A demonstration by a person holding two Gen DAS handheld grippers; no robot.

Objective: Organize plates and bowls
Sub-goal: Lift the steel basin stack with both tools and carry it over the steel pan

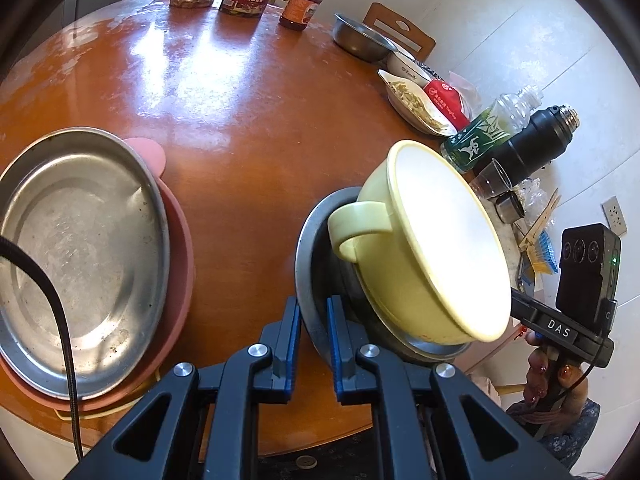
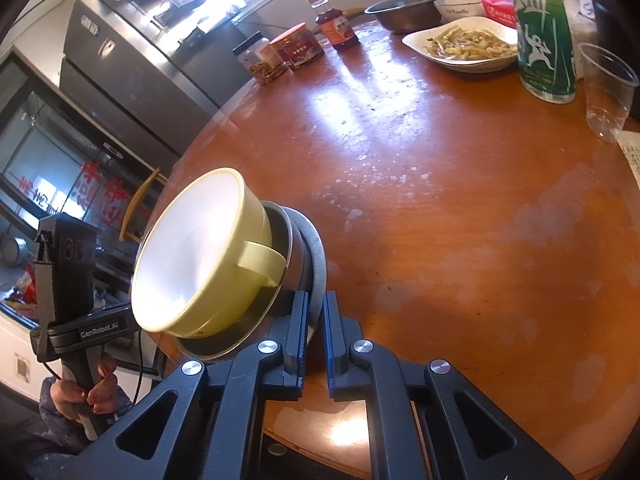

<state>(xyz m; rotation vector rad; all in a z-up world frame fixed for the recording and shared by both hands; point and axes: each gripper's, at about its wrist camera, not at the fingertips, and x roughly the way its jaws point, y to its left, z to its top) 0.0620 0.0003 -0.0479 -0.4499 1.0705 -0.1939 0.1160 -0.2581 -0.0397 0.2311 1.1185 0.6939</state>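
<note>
Steel bowl (image 1: 316, 280) tilted steeply above the round wooden table (image 1: 240, 100), yellow handled bowl (image 1: 432, 240) nested inside. Rim pinched on opposite sides: left gripper (image 1: 314, 320) clenched on it, right gripper (image 2: 315, 320) likewise clenched on the rim.

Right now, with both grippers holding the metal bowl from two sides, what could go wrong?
1. The yellow bowl sits loose and tilted inside the metal bowl; more tilt may let it slide out onto the table.
2. The left gripper and right gripper each pinch only the thin rim; uneven pulling could make it slip.
3. The plastic cup and green bottle stand close behind; a swing could knock them over.
</note>
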